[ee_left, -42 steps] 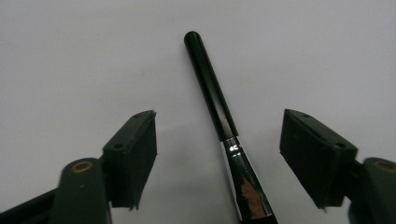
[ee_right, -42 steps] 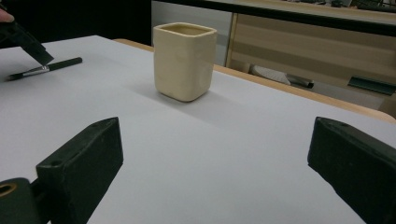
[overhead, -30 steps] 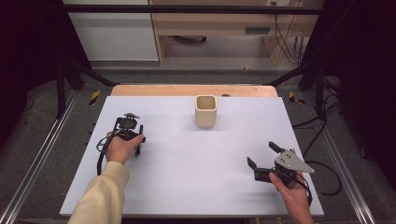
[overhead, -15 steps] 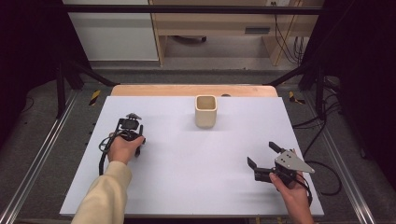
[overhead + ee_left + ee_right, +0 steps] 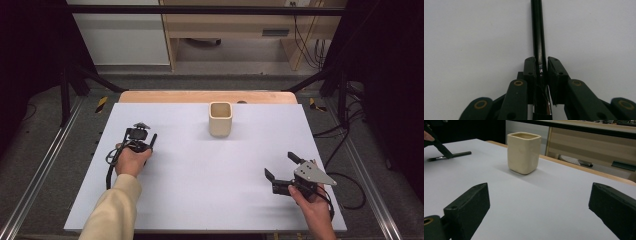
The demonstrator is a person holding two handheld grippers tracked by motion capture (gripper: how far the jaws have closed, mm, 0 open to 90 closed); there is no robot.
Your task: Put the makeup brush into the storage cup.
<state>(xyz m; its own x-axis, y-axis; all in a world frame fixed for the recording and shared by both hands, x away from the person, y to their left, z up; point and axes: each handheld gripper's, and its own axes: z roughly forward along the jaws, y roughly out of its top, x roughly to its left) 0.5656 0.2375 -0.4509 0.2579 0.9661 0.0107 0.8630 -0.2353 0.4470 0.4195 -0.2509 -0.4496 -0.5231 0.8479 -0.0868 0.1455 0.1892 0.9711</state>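
While my left gripper [image 5: 541, 72] pins a black pen [image 5: 537, 30] flat on the white desk [image 5: 200, 190], its fingers [image 5: 529, 72] have just closed and now clamp the barrel from both sides. From the high view I see that gripper [image 5: 141, 141] toward the desk's left side, set well in from the left edge, with bare white surface all round it. The pen [image 5: 454, 155] lies level on the sheet and points away from the gripper's camera.

My right gripper [image 5: 282, 172] sits near the front right corner, fingers [image 5: 471, 202] spread wide with nothing between them, close to the near edge. Between the two hands the desk is open.

One cream square-sided cup [image 5: 220, 119] stands upright near the far edge, about midway across and well apart from both grippers; from the right gripper it [image 5: 524, 152] stands straight ahead. Count: one pen, one cup, two grippers.
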